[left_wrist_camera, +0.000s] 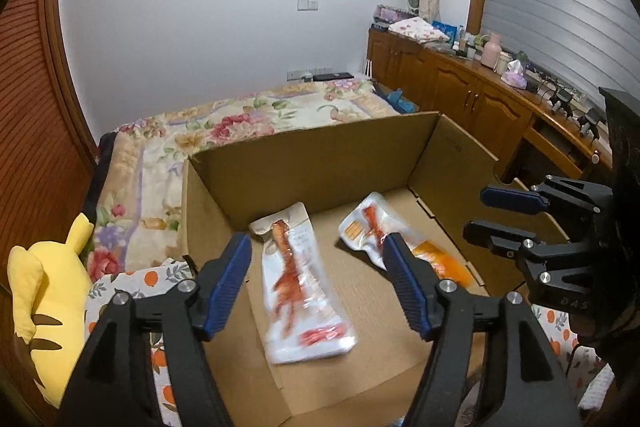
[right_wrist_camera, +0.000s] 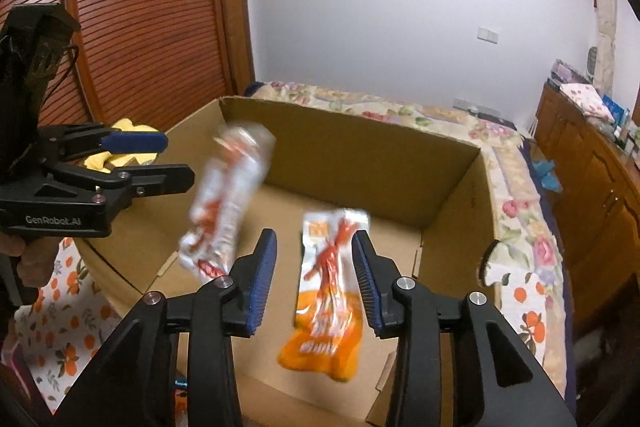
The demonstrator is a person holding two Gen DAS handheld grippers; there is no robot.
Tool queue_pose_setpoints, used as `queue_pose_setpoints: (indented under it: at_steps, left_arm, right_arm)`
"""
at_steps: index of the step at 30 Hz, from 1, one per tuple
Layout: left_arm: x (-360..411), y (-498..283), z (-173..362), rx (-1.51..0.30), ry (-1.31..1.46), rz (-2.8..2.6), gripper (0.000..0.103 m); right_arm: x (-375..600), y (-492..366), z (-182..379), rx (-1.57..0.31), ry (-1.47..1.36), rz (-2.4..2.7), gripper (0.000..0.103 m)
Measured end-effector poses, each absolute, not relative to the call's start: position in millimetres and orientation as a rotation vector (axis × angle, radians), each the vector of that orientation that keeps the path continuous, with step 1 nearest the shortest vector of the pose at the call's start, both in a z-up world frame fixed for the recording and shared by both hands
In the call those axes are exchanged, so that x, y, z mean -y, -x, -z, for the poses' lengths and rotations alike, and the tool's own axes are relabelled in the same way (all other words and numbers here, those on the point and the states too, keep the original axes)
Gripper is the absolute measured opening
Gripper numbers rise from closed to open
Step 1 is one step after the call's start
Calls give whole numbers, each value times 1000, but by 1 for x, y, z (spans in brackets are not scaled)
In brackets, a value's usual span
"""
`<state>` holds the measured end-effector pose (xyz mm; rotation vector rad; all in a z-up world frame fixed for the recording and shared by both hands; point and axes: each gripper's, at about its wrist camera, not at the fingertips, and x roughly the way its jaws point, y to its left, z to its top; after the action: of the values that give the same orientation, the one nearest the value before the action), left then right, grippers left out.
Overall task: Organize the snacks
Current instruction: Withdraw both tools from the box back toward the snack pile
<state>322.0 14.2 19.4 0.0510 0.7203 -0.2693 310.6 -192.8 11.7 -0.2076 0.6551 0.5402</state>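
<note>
**Two snack packs in the box, both grippers spread and empty**

The left gripper [left_wrist_camera: 316,261] hangs over the near edge of the box [left_wrist_camera: 312,163] with its fingers [left_wrist_camera: 226,281] spread wide, holding nothing. Between them, and a little ahead of the tips, the white pack [left_wrist_camera: 302,291] lies flat on the box floor, its long axis running away from the gripper. Just beyond the right fingertip sits the orange pack [left_wrist_camera: 380,231], lying at a slant, its orange end partly hidden behind that finger. The two packs lie apart, neither touching the other. To the right of the fingers, over the box's right wall, the right gripper [left_wrist_camera: 476,213] shows from the side, jaws parted.

From the right wrist, the right gripper [right_wrist_camera: 314,251] likewise has its fingers [right_wrist_camera: 262,277] spread and grips nothing. The orange pack [right_wrist_camera: 328,291] lies between them and below, not touching either pad, its orange end nearest the camera. The white pack [right_wrist_camera: 224,203] is ahead and left of the left fingertip; it is blurred, so whether it rests flat cannot be told here. Farther left, the left gripper [right_wrist_camera: 176,159] reaches over the box's [right_wrist_camera: 360,155] left wall, jaws open.

Beyond the fingers in both views the box's far wall stands against a floral bedspread [left_wrist_camera: 248,119]. Left of the left gripper's fingers sits a yellow plush [left_wrist_camera: 40,303] on an orange-print cloth [left_wrist_camera: 156,279].
</note>
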Motion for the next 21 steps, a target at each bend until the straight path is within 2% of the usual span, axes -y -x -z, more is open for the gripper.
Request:
queue_pose_setpoints:
  at_steps: [13,21]
  left_arm:
    - [-10,-242,-40,-640,-62,324,72]
    - [-3,-178,-30,-625,-52,375,72]
  right_arm:
    - [223,-249,-36,-596,148,-544,48]
    - [232,-196,-20,-597,137,-549,48]
